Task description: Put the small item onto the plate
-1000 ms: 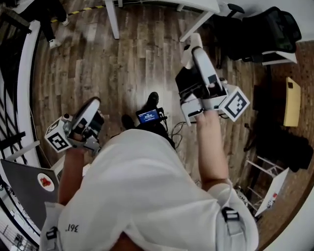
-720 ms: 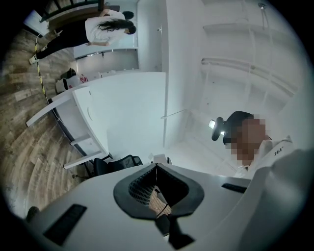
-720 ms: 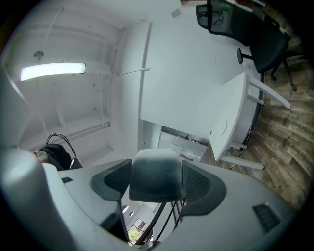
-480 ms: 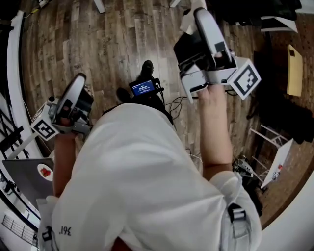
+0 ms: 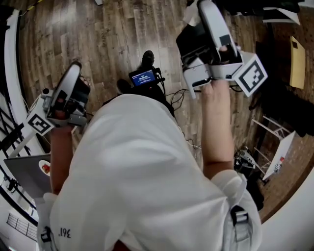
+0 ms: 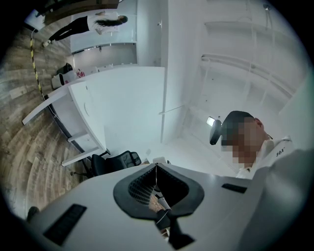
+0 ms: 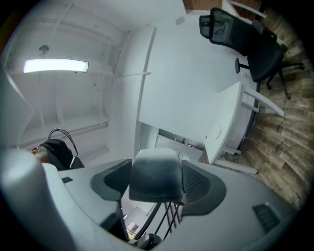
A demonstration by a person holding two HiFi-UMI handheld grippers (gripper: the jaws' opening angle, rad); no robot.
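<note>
Now right hand-held gripper (image 5: 198, 13) farther forward, item (image 7: 156, 174) clamped

head view: right gripper (image 5: 194, 11) tip clipped by the frame edge at 12 o'clock. small item (image 7: 155, 172) in its jaws is a blurred grey-white block, kind unclear. laptop (image 5: 24, 174) is cut off at 8 o'clock. white shirt (image 5: 142, 176) masks the floor centre (screen (image 5: 143, 76) text too small to read).

Floor's dark brown wood planking (image 5: 113, 39) all over. Plain white walls (image 6: 147, 29), a long white desk (image 6: 93, 108) with a black office chair (image 6: 115, 163) near it, and a black mesh-backed chair (image 7: 248, 41) by a second white desk (image 7: 228, 125). One bright strip light (image 7: 56, 65) overhead, and yellow-black striped tape (image 6: 34, 63) runs across the floor.
</note>
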